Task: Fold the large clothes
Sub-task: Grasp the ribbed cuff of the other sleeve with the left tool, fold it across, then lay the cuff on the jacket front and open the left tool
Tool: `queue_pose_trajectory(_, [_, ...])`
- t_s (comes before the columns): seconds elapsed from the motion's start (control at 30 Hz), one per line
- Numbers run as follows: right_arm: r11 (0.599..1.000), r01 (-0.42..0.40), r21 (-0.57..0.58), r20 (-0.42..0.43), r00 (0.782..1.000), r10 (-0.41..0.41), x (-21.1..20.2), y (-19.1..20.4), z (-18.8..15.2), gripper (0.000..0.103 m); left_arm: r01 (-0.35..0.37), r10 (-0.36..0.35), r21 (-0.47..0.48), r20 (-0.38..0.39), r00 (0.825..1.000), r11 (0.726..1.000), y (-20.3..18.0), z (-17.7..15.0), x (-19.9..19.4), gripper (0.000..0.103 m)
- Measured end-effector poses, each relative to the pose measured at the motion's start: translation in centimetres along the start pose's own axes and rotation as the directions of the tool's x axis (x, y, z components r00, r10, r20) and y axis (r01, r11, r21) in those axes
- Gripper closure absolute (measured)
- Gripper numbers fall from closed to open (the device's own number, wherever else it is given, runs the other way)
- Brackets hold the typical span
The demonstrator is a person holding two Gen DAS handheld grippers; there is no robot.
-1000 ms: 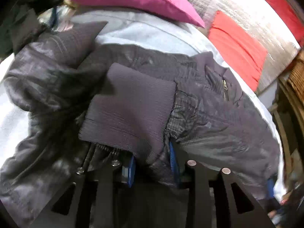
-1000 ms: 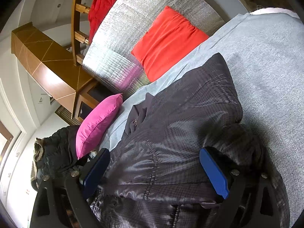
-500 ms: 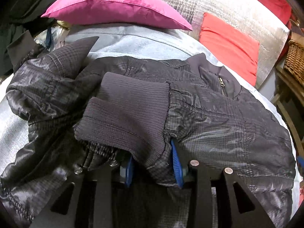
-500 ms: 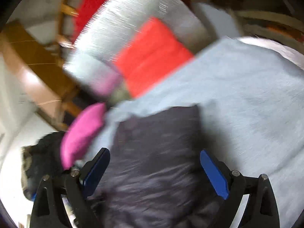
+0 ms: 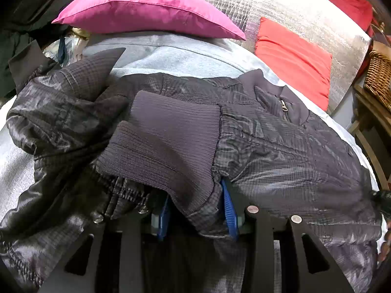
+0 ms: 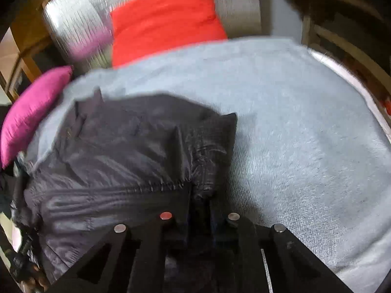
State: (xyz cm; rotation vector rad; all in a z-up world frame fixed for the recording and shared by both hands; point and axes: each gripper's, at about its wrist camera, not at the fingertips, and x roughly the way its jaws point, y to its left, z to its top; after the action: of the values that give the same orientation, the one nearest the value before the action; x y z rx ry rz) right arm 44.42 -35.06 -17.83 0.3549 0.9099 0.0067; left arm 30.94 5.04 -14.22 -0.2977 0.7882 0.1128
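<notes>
Left gripper (image 5: 198,210) jaws pinch ribbed cuff; right gripper (image 6: 199,210) jaws just closed, clamping fabric fold.
</notes>
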Motion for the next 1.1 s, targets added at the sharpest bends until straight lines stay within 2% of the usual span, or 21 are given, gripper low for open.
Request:
queue_pose_trajectory(0.07, [0.999, -0.03, 0.041, 0.022, 0.999, 0.029, -1.7, -0.4, 0.4, 0.082, -0.002, 0.002, 0.001, 0.0, 1.0, 1.0, 0.0, 0.0, 0.0, 0.062])
queue_pose_trajectory(0.13, [0.996, -0.061, 0.061, 0.039, 0.997, 0.059, -3.5, -0.4, 0.3, 0.07, -0.002, 0.002, 0.002, 0.0, 1.0, 1.0, 0.0, 0.0, 0.0, 0.062])
queue_pose_trajectory(0.2, [0.994, -0.088, 0.068, 0.027, 0.996, 0.087, -4.8, 0.1, -0.6, 0.002, -0.005, 0.005, 0.004, 0.0, 1.0, 1.0, 0.0, 0.1, 0.0, 0.062])
queue_pose_trajectory(0.23, [0.995, -0.08, 0.06, 0.03, 0.996, 0.078, -5.1, 0.3, -1.4, 0.0, -0.005, 0.005, 0.004, 0.0, 1.0, 1.0, 0.0, 0.0, 0.0, 0.062])
queue_pose_trajectory(0.33, [0.998, -0.055, 0.006, -0.039, 0.998, 0.055, -4.1, 1.0, -2.7, 0.001, -0.006, 0.006, 0.005, -0.001, 1.0, 1.0, 0.0, 0.1, 0.1, 0.062])
queue_pose_trajectory(0.37, [0.998, -0.062, -0.004, -0.08, 0.995, 0.061, -3.2, 0.9, -3.0, 0.006, -0.006, 0.006, 0.005, -0.001, 1.0, 1.0, 0.1, 0.1, 0.1, 0.062])
queue_pose_trajectory(0.4, [0.997, -0.074, -0.016, -0.116, 0.991, 0.071, -2.8, 0.3, -3.5, 0.048, -0.006, 0.006, 0.005, -0.001, 1.0, 1.0, 0.0, 0.1, 0.1, 0.062])
queue_pose_trajectory(0.43, [0.996, -0.085, -0.025, -0.157, 0.984, 0.08, -2.1, 0.5, -3.7, 0.065, -0.007, 0.007, 0.006, -0.001, 1.0, 1.0, 0.1, 0.0, 0.1, 0.062])
queue_pose_trajectory(0.5, [0.995, -0.052, -0.085, -0.091, 0.995, 0.044, -4.0, 1.8, -3.3, 0.077, -0.006, 0.006, 0.006, -0.001, 1.0, 1.0, 0.0, 0.0, 0.1, 0.062])
queue_pose_trajectory(0.53, [0.99, -0.026, -0.14, -0.023, 0.999, 0.023, -5.8, 2.8, -3.1, 0.077, -0.006, 0.006, 0.007, 0.0, 1.0, 1.0, 0.0, 0.0, 0.1, 0.062])
queue_pose_trajectory(0.57, [0.986, 0.0, -0.167, -0.007, 1.0, -0.001, -5.9, 3.0, -3.1, 0.077, -0.008, 0.008, 0.01, 0.0, 1.0, 1.0, 0.0, 0.0, 0.2, 0.062])
queue_pose_trajectory(0.63, [0.989, 0.042, -0.145, -0.086, 0.995, -0.055, -3.6, 1.8, -3.6, 0.077, -0.007, 0.007, 0.011, -0.001, 1.0, 1.0, 0.0, 0.0, 0.2, 0.061])
queue_pose_trajectory(0.67, [0.991, 0.06, -0.123, -0.107, 0.992, -0.073, -2.2, 0.9, -4.2, 0.074, -0.006, 0.006, 0.01, -0.001, 1.0, 1.0, 0.0, 0.0, 0.2, 0.062])
queue_pose_trajectory(0.73, [0.993, 0.06, -0.102, -0.063, 0.996, -0.067, -3.0, 0.9, -4.4, 0.068, -0.003, 0.003, 0.006, -0.004, 1.0, 1.0, 0.1, 0.1, 0.2, 0.062])
queue_pose_trajectory(0.77, [0.993, 0.073, -0.095, -0.047, 0.996, -0.078, -3.9, 1.1, -4.4, 0.051, -0.005, 0.005, 0.008, -0.006, 1.0, 1.0, 0.1, 0.1, 0.3, 0.062])
queue_pose_trajectory(0.8, [0.993, 0.076, -0.091, -0.033, 0.996, -0.079, -4.6, 1.1, -4.4, 0.021, -0.009, 0.009, 0.012, -0.006, 1.0, 1.0, 0.0, 0.1, 0.3, 0.062])
queue_pose_trajectory(0.9, [0.989, 0.121, -0.082, 0.089, 0.989, -0.114, -8.6, 2.3, -4.7, 0.02, -0.014, 0.014, 0.022, -0.012, 1.0, 1.0, -0.2, 0.2, 0.3, 0.062])
queue_pose_trajectory(0.97, [0.996, 0.051, -0.077, 0.134, 0.99, -0.04, -10.6, 3.5, -5.1, 0.02, -0.05, 0.052, 0.043, -0.034, 0.998, 0.998, -0.7, 0.7, 0.0, 0.056])
queue_pose_trajectory(1.0, [0.996, 0.013, -0.093, 0.141, 0.99, 0.001, -11.1, 4.3, -5.5, 0.02, -0.083, 0.086, 0.05, -0.053, 0.995, 0.995, -0.8, 1.0, -0.5, 0.045])
queue_pose_trajectory(1.03, [0.992, -0.021, -0.125, 0.142, 0.989, 0.039, -11.3, 5.2, -6.0, 0.02, -0.094, 0.097, 0.044, -0.064, 0.993, 0.995, -0.8, 1.3, -0.9, 0.041])
queue_pose_trajectory(1.1, [0.98, -0.071, -0.184, 0.124, 0.988, 0.095, -10.5, 6.7, -7.3, 0.02, -0.056, 0.055, -0.034, -0.029, 0.998, 0.998, 0.2, 2.1, -2.9, 0.041])
